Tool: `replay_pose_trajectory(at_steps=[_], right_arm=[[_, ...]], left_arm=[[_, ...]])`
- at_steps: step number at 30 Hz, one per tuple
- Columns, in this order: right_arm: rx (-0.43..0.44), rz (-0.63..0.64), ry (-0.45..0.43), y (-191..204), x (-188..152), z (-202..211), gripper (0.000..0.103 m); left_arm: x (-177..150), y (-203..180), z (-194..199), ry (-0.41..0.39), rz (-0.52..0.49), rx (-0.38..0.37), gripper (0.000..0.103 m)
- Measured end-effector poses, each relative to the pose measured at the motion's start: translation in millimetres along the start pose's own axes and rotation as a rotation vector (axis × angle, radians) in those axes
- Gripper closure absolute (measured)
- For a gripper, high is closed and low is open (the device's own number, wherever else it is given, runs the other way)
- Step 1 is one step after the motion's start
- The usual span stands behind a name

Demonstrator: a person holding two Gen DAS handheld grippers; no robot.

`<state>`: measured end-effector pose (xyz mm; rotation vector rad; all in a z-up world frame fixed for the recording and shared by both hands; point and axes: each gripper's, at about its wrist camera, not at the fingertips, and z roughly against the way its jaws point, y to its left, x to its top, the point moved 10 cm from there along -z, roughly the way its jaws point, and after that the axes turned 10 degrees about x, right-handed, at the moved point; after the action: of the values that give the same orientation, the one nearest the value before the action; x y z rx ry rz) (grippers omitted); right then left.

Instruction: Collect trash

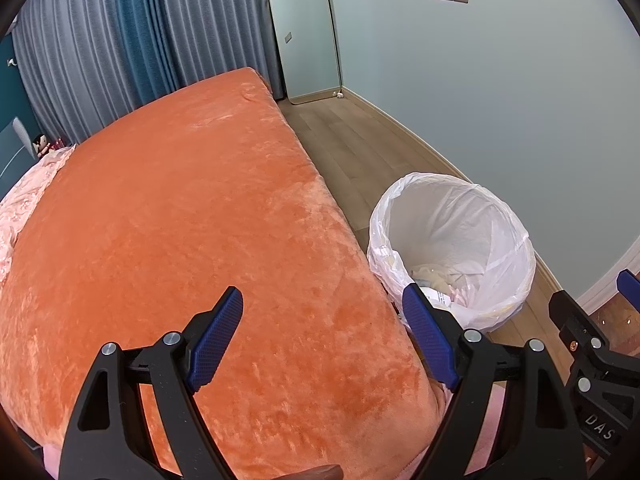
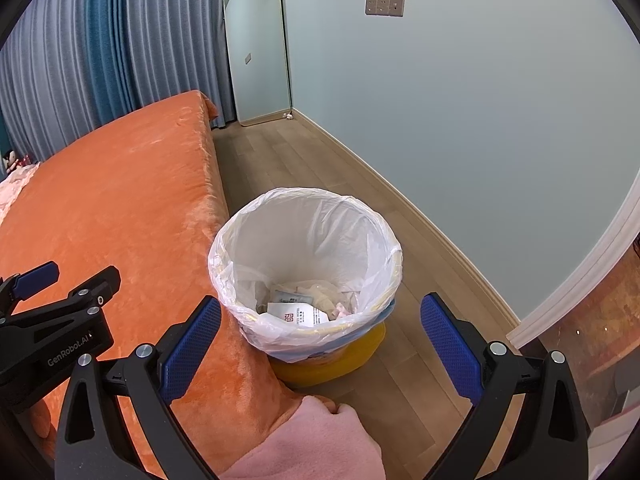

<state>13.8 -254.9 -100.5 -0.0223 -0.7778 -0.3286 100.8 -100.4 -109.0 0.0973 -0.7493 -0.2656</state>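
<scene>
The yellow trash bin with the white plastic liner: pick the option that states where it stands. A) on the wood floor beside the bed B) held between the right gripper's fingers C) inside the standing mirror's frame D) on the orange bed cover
A: the yellow trash bin with the white plastic liner stands on the wood floor, close against the side of the orange plush bed cover, with paper scraps inside.

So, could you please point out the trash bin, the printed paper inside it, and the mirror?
Trash bin (image 2: 296, 368): right wrist view, on its yellow base.
Printed paper (image 2: 298, 317): right wrist view, on the white sheet by its red mark.
Mirror (image 2: 258, 48): right wrist view, middle of the glass.
</scene>
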Motion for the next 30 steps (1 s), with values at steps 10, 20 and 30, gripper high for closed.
replay_pose_trajectory(at_steps=[10,20,30], right_arm=[[-0.002,-0.001,0.000,-0.7,-0.5,0.7,0.007],[-0.004,-0.002,0.002,-1.0,-2.0,0.3,0.007],[-0.008,-0.002,-0.001,-1.3,-2.6,0.7,0.007]], left_arm=[[-0.5,-0.7,0.4,0.000,0.000,0.001,0.025],[-0.7,-1.9,0.5,0.000,0.001,-0.001,0.025],[-0.8,-3.5,1.7,-0.003,0.001,-0.005,0.025]])
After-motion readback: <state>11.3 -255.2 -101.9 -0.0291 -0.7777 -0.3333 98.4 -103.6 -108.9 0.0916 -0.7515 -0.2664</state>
